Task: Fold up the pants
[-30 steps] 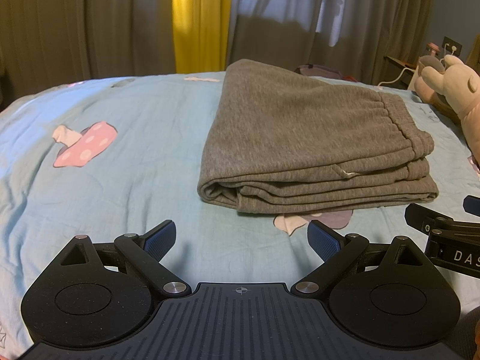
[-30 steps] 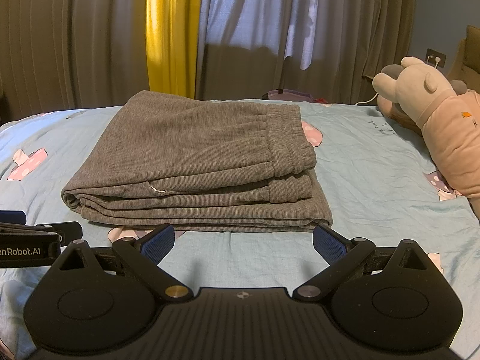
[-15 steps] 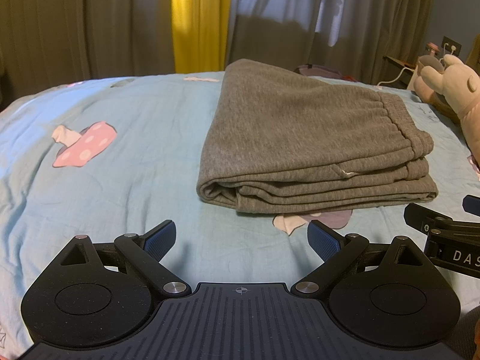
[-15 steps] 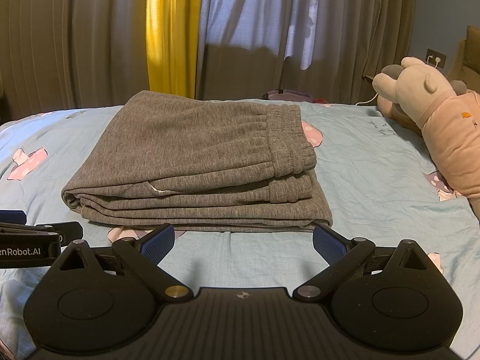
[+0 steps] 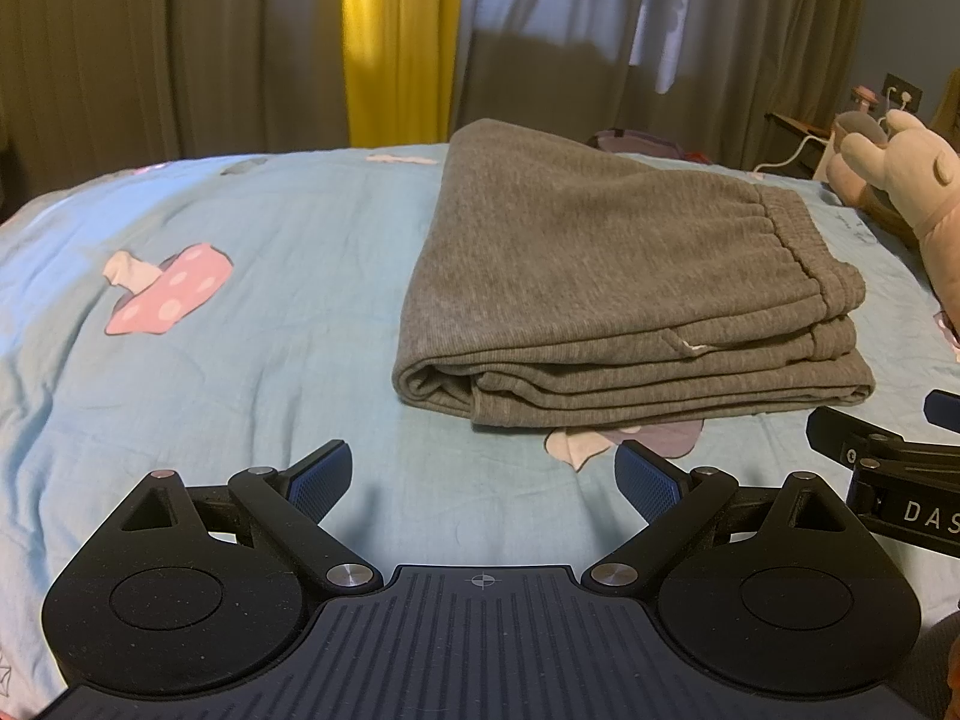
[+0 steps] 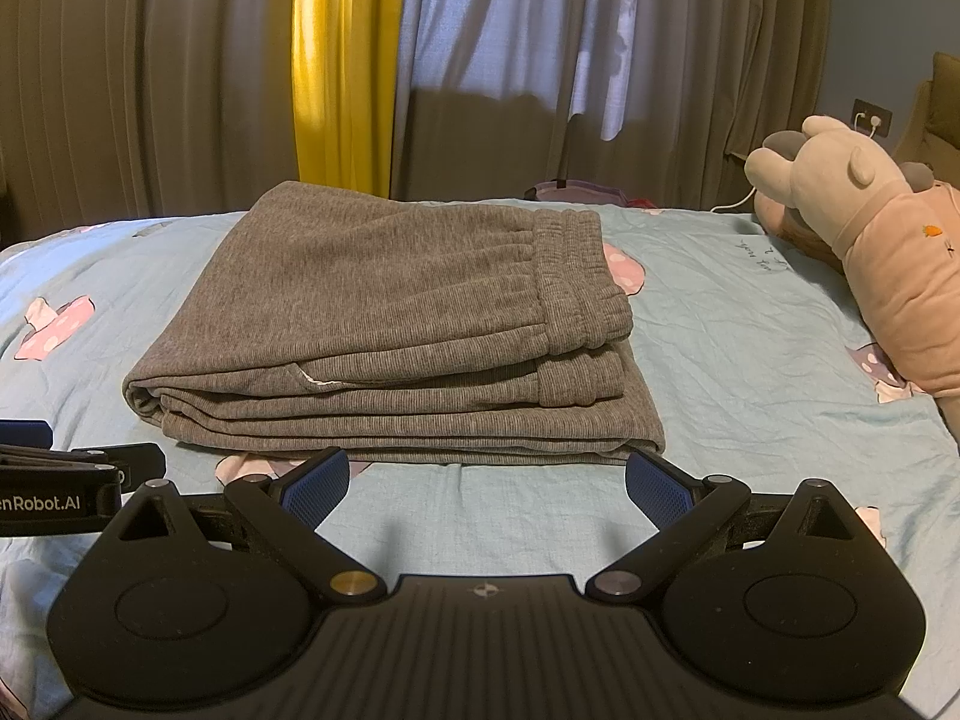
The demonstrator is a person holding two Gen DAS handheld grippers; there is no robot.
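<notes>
Grey pants lie folded in a flat stack on the light blue bedsheet, waistband to the right. They also show in the right wrist view. My left gripper is open and empty, a short way in front of the stack's near left corner. My right gripper is open and empty, just in front of the stack's near edge. Each gripper shows at the edge of the other's view.
A plush toy lies on the bed at the right. Curtains hang behind the bed. The sheet carries pink mushroom prints. A wall socket with a cable is at the far right.
</notes>
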